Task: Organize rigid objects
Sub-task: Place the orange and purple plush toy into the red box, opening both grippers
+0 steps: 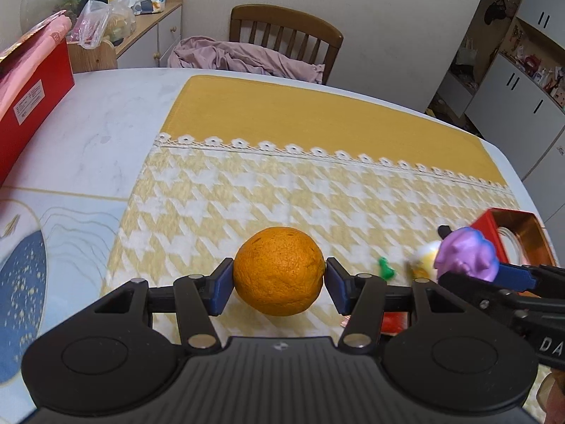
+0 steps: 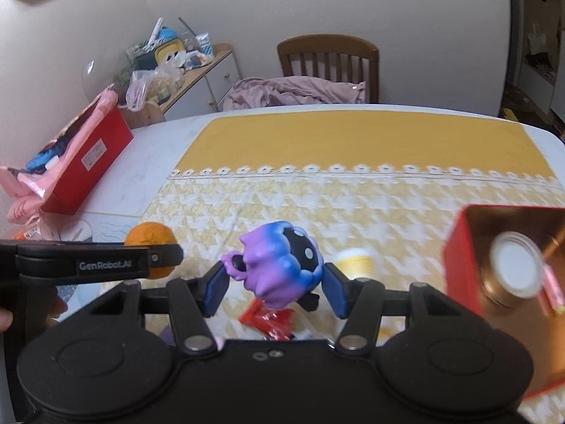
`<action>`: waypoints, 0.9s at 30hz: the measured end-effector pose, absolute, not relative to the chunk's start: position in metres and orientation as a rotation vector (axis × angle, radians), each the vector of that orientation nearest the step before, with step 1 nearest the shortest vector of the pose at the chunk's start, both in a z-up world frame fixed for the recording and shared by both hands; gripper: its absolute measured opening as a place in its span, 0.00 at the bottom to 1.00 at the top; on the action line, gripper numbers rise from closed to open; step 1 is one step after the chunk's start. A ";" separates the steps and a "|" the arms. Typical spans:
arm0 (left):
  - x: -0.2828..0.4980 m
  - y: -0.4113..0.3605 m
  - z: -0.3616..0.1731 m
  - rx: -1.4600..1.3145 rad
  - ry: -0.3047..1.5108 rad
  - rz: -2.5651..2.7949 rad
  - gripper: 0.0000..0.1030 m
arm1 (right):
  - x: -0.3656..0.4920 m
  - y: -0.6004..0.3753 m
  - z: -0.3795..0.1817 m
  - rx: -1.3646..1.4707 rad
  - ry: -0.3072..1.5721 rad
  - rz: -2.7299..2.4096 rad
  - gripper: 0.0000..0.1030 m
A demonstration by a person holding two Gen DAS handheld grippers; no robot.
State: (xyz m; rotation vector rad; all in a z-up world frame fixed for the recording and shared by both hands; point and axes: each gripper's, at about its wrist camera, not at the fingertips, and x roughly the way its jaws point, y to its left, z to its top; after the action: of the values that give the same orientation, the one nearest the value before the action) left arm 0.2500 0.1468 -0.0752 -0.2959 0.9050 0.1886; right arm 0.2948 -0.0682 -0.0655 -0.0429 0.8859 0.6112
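My left gripper [image 1: 279,279] is shut on an orange [image 1: 279,270], lifted above the yellow houndstooth cloth [image 1: 265,194]; both blue pads press its sides. My right gripper [image 2: 273,284] is shut on a purple and blue toy figure [image 2: 279,261], also held off the cloth. In the left wrist view that toy figure [image 1: 466,252] and the right gripper's arm show at the right. In the right wrist view the orange [image 2: 150,238] shows at the left behind the left gripper's black arm. A red tin box [image 2: 501,268] with a gold inside stands open at the right, holding a white-topped round thing [image 2: 513,270].
On the cloth lie a red wrapper [image 2: 270,319], a small yellow and white cup [image 2: 355,261] and a green bit [image 1: 386,270]. A long red box [image 2: 84,166] sits at the table's left edge. A wooden chair [image 1: 286,35] with pink cloth stands behind the table.
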 end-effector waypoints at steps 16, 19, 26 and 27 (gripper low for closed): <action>0.243 0.020 -0.037 -0.253 0.893 0.020 0.53 | 0.277 -0.198 -0.024 0.054 0.849 0.508 0.55; 0.246 -0.009 -0.035 -0.232 0.897 -0.011 0.53 | 0.279 -0.222 -0.023 0.056 0.850 0.489 0.55; 0.254 -0.074 -0.033 -0.198 0.887 -0.064 0.53 | 0.293 -0.271 -0.029 0.043 0.858 0.463 0.55; 0.256 -0.083 -0.034 -0.192 0.889 -0.069 0.53 | 0.296 -0.277 -0.030 0.040 0.858 0.459 0.55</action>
State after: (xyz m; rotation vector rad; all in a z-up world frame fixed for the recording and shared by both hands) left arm 0.2562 -0.0835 -0.0341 -0.1921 0.8895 -0.0690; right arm 0.2965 -0.2770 -0.0303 0.0396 0.8584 0.4591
